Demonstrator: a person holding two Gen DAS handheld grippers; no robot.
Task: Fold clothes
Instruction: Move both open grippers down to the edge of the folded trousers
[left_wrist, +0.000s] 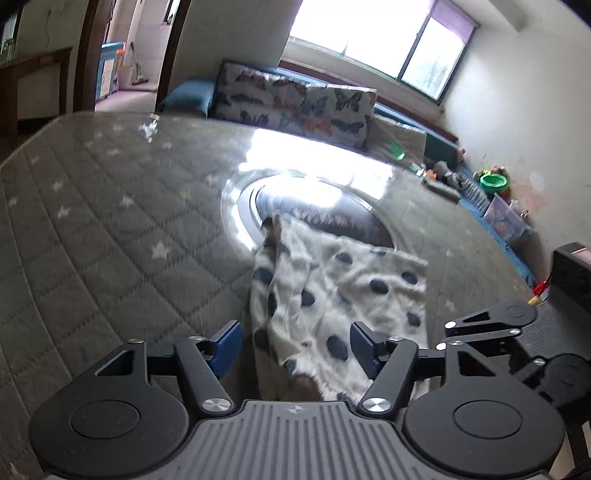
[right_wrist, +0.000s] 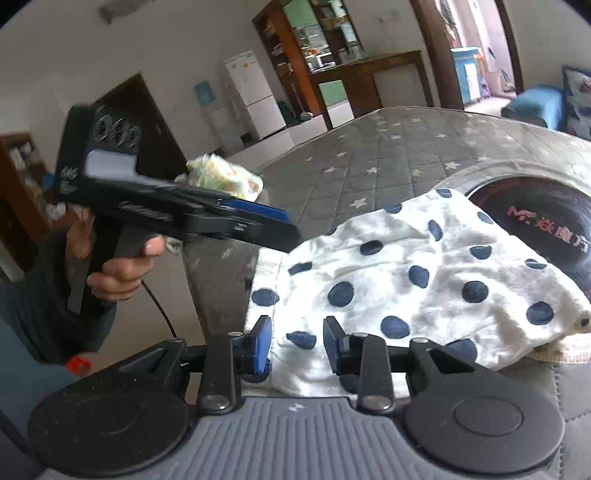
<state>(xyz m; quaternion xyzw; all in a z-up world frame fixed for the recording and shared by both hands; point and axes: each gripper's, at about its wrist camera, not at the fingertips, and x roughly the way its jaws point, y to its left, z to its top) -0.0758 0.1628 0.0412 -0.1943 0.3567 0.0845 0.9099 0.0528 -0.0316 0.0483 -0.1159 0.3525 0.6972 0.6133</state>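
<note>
A white garment with navy polka dots lies rumpled on the grey quilted star-print table, its far end over a round black disc. My left gripper is open, blue pads on either side of the garment's near end. In the right wrist view the garment spreads ahead, and my right gripper stands open over its near edge with cloth showing between the pads. The left gripper, held by a hand, hovers just left of the garment.
A small bundle of patterned cloth sits on the table's left edge. The black disc has red lettering. Butterfly-print cushions and toys line the far side. A black speaker box stands at the right.
</note>
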